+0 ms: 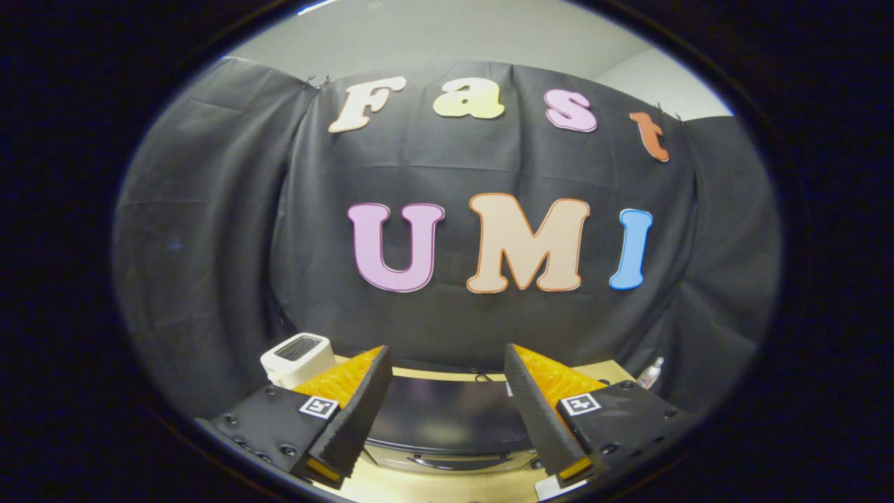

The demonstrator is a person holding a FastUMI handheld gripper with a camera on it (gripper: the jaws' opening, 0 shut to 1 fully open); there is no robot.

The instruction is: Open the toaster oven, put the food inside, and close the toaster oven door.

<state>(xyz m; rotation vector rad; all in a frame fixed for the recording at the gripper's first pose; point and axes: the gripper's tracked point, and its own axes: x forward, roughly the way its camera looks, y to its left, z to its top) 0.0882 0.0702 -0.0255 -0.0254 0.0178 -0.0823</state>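
White toaster [298,358], small bottle [651,374]

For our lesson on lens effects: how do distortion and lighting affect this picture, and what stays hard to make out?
Gripper view: fisheye bends the backdrop folds and wooden table edge into curves; light is even, without harsh glare; the toaster oven, low between the gripper's open jaws, is dark with only a faint sheen on its handle; the white appliance and small bottle are squeezed small.

Your gripper [447,402]: fingers spread wide, nothing between them.
Ahead of you: toaster oven [447,429] fills the gap, door handle low.
Beyond your left finger: white toaster [297,358].
Beyond your right finger: small bottle [649,374].
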